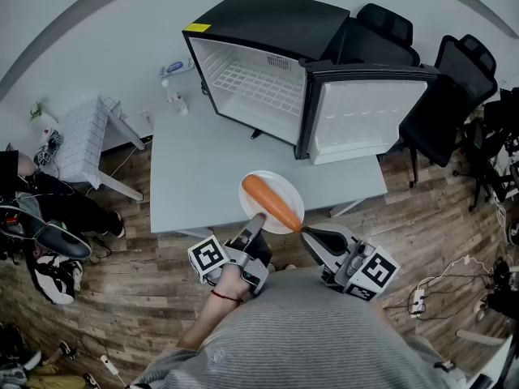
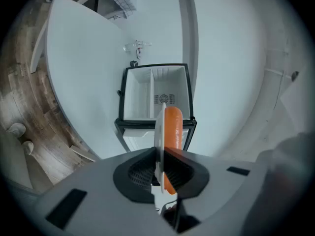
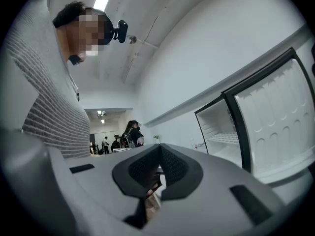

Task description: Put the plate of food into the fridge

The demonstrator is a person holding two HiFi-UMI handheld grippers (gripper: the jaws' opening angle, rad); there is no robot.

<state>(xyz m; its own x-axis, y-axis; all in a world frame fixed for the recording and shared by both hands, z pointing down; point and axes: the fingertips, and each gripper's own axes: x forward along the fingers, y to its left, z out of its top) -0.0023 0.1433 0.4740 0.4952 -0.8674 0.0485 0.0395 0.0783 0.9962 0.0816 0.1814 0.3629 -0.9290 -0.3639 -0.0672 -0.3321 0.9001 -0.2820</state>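
L gripper (image 1: 258,219) on plate (image 1: 280,182) rim, fridge (image 1: 276,23) open

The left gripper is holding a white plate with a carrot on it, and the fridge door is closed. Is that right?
Not quite. The fridge door is open, not closed: the head view shows it swung wide, with the white inside of the mini fridge in sight. The rest is right: the left gripper holds the white plate with the carrot on it.
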